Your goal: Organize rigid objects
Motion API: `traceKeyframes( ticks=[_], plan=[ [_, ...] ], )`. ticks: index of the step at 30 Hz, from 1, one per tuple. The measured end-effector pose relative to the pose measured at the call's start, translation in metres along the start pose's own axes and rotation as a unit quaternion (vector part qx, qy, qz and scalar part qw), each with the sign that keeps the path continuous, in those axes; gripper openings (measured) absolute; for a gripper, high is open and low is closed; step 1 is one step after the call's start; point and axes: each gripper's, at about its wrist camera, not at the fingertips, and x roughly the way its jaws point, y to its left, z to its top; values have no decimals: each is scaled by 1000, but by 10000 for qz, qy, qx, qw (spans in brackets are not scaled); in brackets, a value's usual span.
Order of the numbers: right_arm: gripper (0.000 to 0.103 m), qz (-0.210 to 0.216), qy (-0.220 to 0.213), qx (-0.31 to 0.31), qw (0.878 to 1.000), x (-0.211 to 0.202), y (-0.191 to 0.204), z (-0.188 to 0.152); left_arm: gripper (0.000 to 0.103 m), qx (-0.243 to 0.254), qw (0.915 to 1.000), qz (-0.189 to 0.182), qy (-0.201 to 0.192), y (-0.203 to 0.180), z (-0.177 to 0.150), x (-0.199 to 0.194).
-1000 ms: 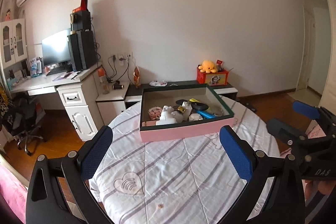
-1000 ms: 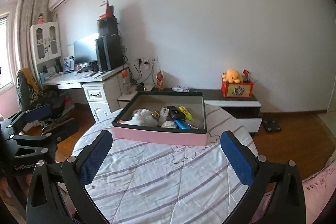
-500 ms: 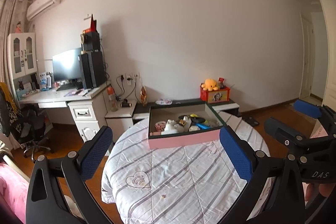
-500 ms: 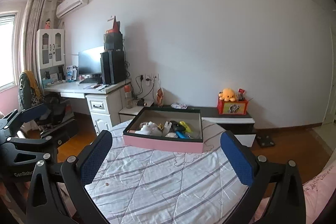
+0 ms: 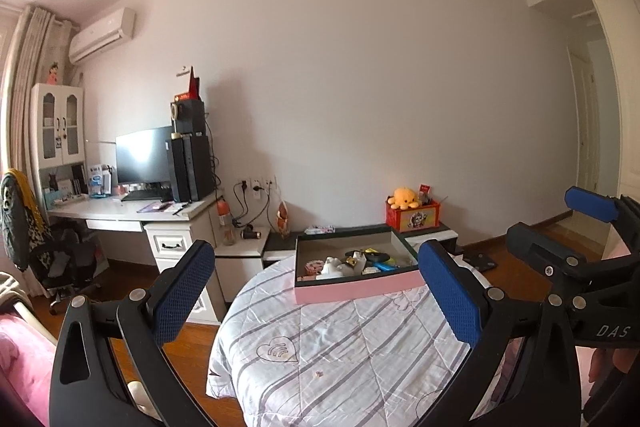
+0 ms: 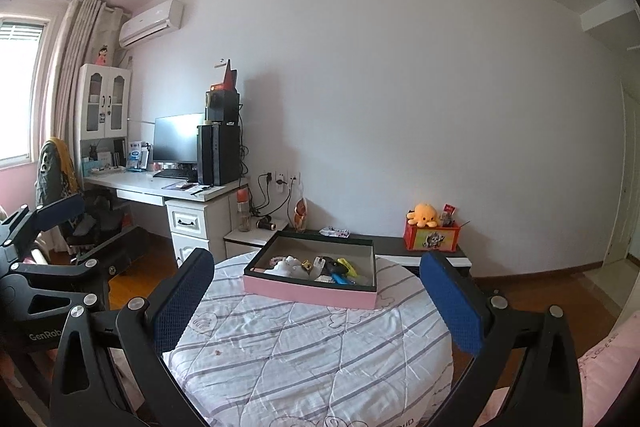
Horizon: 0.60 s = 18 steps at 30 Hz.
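A pink box [image 5: 360, 291] [image 6: 308, 291] with a dark rim sits at the far side of a round table [image 5: 340, 351] [image 6: 304, 355] under a striped white cloth. Inside lie several small items: a white figure [image 5: 330, 265] [image 6: 285, 265], a blue piece [image 5: 385, 265] [image 6: 341, 279], a yellow piece [image 6: 347, 265], dark parts. My left gripper [image 5: 316, 291] is open and empty, held well back from the box. My right gripper [image 6: 316, 293] is likewise open and empty, away from the box. In the left wrist view the right gripper [image 5: 576, 251] stands at the right edge.
A white desk [image 5: 132, 213] with a monitor and black towers stands left, a chair [image 5: 36, 239] beside it. A low cabinet [image 6: 400, 247] behind the table carries a red box with a yellow plush [image 6: 424, 215]. Wooden floor surrounds the table.
Both grippers have pulled back and risen from the table; the box looks smaller and farther, and more wall and ceiling show. Both stay open and empty.
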Motion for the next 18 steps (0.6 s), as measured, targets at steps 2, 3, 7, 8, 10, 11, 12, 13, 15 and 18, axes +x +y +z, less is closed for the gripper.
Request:
traceKeyframes(
  ticks=[2,3,7,8,10,11,12,13,15,18],
  plan=[
    [103,-11,-58,-35,10000,-6,4,0,103,-1,10000,27,-51,0,0,-7],
    [103,-14,-82,-45,10000,-9,5,0,103,1,10000,54,-82,1,-1,-10],
    [103,9,-150,-65,9999,-16,9,0,103,19,9996,163,-224,3,-1,-22],
    [103,15,-178,-80,9998,-17,9,0,103,26,9994,196,-273,3,-1,-25],
    [103,27,-233,-105,9997,-21,12,0,103,41,9989,247,-385,4,-2,-31],
    [103,36,-265,-116,9996,-24,14,0,103,33,9987,268,-436,5,-3,-34],
    [103,54,-281,-126,9995,-26,15,0,103,23,9986,281,-454,6,-3,-35],
    [103,52,-297,-141,9994,-28,17,1,103,17,9985,287,-473,7,-3,-37],
    [103,52,-350,-169,9992,-31,18,2,103,21,9981,303,-541,9,-4,-41],
    [103,79,-413,-190,9989,-36,23,2,103,39,9969,367,-693,11,-6,-48]
  ],
)
